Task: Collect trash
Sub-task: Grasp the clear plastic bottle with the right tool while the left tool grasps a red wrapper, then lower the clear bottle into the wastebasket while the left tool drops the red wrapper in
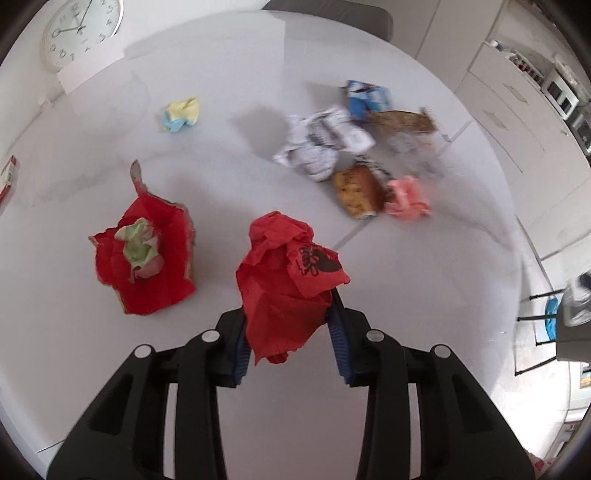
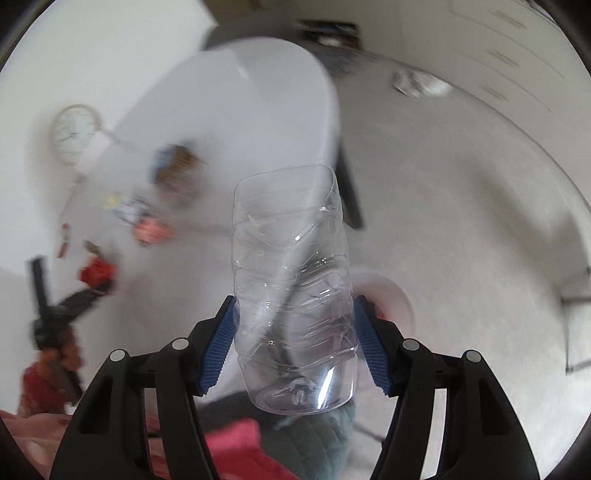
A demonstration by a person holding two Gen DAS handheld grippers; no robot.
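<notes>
Open tabletop ahead, clutter to both sides

Left of the left claw [image 1: 291,332] sits a torn red bag [image 1: 147,254]; ahead right lies a wrapper pile [image 1: 351,147]; bare table [image 1: 229,177] runs between them.

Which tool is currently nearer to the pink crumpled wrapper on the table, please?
Left. The left tool hovers near the pink wrapper; the right tool hangs beyond the table's edge.

Numerals on wall clock [image 1: 82,31]

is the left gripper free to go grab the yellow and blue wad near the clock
Probably not yet. The path over the table to the yellow and blue wad looks clear, but the left gripper is already shut on a red paper wad.
</notes>
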